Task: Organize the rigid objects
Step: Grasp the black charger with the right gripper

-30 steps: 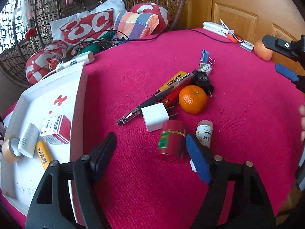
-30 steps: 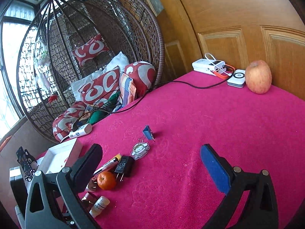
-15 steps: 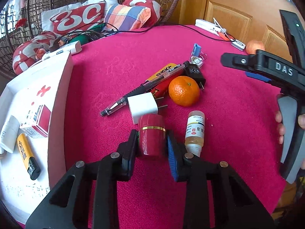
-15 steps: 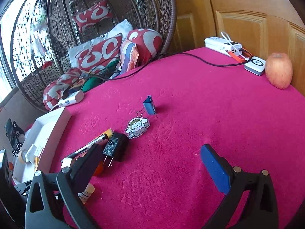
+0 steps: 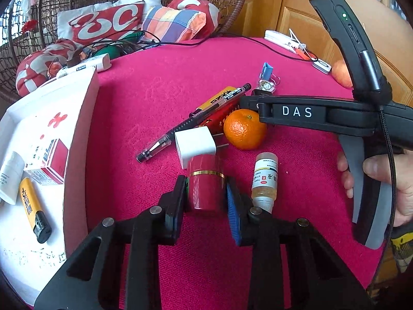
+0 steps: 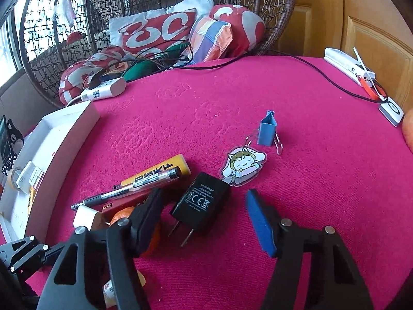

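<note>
Left gripper [image 5: 205,195]: jaws closed in on the red canister [image 5: 205,182], lower centre of left-wrist frame; pads touch both its sides, grip low on the body, below the gold band.
Red canister: upright on the pink cloth, just in front of the white charger [image 5: 195,146], w/ the small medicine bottle [image 5: 265,180] lying just right of it.
Handling (judgement): rigid, smooth-looking cylinder, prob. light; glossy wall could slip, so a squeeze across the middle of the body looks safest. Weight can't be told.
Right gripper [image 6: 204,213]: wide open, holds nothing; jaws straddle the black plug adapter [image 6: 202,202] at lower centre of right-wrist frame. Contact w/ it can't be told.
Black plug adapter: stiff block, flat faces, prongs toward camera; likely best taken across the body, not the prongs.
White box [image 5: 80,118]: left edge of left-wrist frame; yellow lighter [image 5: 33,206] and a red-white carton [image 5: 49,160] inside. Prob. the drop spot.
Loose nearby: tangerine [image 5: 244,129], pen [image 5: 193,122], blue binder clip [image 6: 267,129], cartoon keychain [image 6: 242,166], centre to upper right.
Risk: bottle touching or nearly touching the right pad; may roll on lift.
</note>
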Demonstrator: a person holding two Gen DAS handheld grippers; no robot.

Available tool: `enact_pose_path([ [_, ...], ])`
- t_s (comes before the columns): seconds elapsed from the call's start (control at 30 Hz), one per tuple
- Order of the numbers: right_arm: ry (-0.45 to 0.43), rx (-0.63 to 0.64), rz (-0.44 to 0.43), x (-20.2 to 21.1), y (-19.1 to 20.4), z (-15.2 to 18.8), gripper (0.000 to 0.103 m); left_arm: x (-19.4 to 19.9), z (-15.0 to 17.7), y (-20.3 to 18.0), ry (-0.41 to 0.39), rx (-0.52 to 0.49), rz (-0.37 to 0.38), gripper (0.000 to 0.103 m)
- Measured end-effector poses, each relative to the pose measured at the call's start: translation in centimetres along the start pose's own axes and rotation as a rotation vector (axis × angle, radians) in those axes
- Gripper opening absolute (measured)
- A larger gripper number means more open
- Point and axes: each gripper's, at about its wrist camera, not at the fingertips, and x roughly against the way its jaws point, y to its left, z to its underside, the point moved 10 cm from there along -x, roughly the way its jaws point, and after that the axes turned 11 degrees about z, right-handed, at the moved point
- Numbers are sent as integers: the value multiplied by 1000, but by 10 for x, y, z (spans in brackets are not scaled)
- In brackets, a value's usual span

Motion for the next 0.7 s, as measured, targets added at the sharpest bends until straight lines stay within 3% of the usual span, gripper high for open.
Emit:
enact_pose_path([
  [0.1, 0, 19, -28, 3, 1, 2, 41, 1, 0, 0, -3, 4, 5, 29],
  [0.2, 0, 14, -54, 7, -4, 7, 33, 3, 0, 1, -14, 14, 12, 28],
  [0.47, -22, -127, -112, 30, -30, 15, 30, 21, -4, -4, -82, 6, 15, 28],
  [0.7, -154, -176, -162, 85, -37, -8, 30, 42, -14, -8, -139, 11, 25, 28],
])
